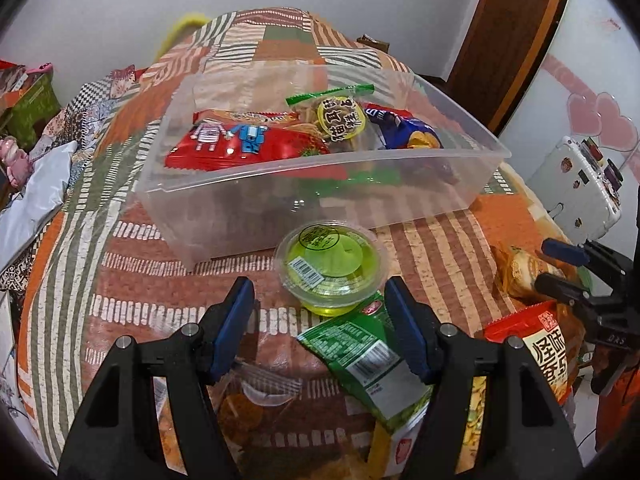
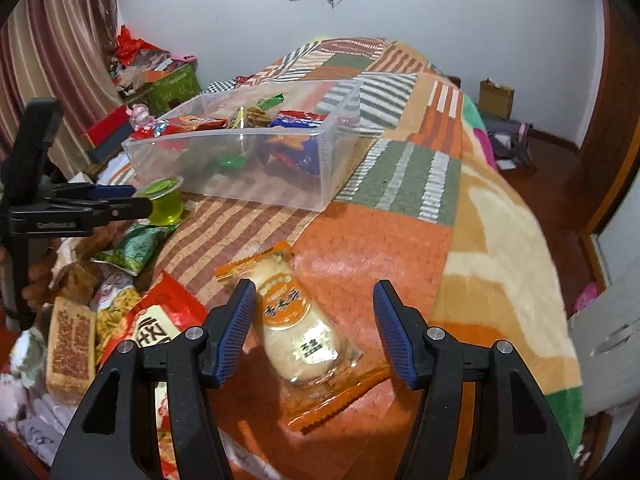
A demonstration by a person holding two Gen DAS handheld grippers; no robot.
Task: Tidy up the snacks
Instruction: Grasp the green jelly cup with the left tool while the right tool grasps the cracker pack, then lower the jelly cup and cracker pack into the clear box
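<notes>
Left claw (image 1: 320, 312) spread wide, lined up on the green jelly cup (image 1: 332, 266), which sits on the blanket (image 1: 440, 256) just in front of the clear bin's (image 1: 320, 200) near wall, likely the next pick. Right claw (image 2: 314, 332) equally wide, empty, straddling the orange rice-cracker packet (image 2: 304, 328) near the bed's front edge. Several snacks already inside the bin; loose packets, among them a green one (image 1: 360, 352), piled at the near edge, probably awaiting sorting.

Patchwork-covered bed (image 2: 400, 168), white wall (image 2: 440, 8)
</notes>
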